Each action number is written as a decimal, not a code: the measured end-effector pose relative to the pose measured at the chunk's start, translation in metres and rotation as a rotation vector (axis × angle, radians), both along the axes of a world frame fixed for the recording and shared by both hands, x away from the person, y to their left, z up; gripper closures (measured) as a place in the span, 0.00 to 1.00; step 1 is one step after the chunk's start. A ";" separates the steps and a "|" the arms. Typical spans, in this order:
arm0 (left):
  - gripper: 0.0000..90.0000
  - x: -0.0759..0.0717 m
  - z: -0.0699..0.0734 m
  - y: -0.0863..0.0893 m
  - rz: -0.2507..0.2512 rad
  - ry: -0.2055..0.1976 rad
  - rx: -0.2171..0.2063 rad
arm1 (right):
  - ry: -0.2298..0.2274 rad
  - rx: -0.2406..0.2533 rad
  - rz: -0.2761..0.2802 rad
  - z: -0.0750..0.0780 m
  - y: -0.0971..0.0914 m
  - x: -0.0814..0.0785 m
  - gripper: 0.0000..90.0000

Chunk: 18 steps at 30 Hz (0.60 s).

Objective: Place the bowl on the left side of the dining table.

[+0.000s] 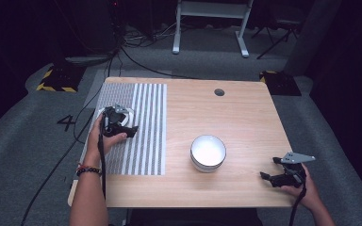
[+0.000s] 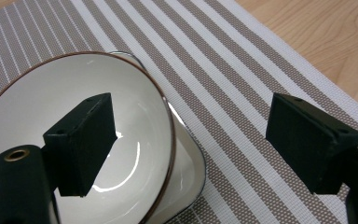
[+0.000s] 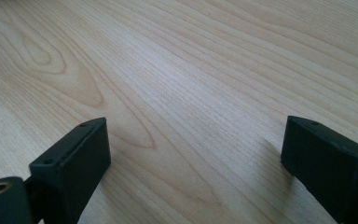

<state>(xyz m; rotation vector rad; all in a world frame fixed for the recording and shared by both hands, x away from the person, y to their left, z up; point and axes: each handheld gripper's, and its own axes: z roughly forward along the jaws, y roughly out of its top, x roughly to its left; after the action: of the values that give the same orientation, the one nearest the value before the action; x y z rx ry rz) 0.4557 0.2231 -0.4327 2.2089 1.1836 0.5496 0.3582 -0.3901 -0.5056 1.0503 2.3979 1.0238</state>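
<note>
A bowl [image 2: 121, 140] on the mat [image 2: 242, 93] is being straddled at its rim by the left hand-held gripper [image 2: 191, 140], jaws apart; the right hand-held gripper [image 3: 191, 154] is being held open, well away.

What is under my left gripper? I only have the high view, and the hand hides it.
Observer: A white bowl with a brown rim, nested in a second white bowl on the striped mat.
Operator: Are the left jaws gripping it?
Observer: No. The left gripper is open: one jaw is over the bowl's inside, the other over the mat, with the rim between them.
Operator: And the right jaws?
Observer: The right gripper is open over the bare wooden table, with nothing between its jaws.
</note>
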 end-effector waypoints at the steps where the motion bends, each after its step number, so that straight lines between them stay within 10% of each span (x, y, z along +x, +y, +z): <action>1: 0.18 -0.001 0.000 -0.002 -0.003 0.000 -0.008 | 0.000 0.000 0.000 0.000 0.000 0.000 0.09; 18: 0.19 -0.018 0.009 -0.030 -0.085 -0.035 -0.007 | 0.000 0.000 -0.001 0.000 0.000 0.000 0.09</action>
<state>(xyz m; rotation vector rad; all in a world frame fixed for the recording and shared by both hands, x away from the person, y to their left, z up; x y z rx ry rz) 0.4382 0.1927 -0.4233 2.2234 1.0672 0.5461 0.3582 -0.3901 -0.5056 1.0513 2.3976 1.0240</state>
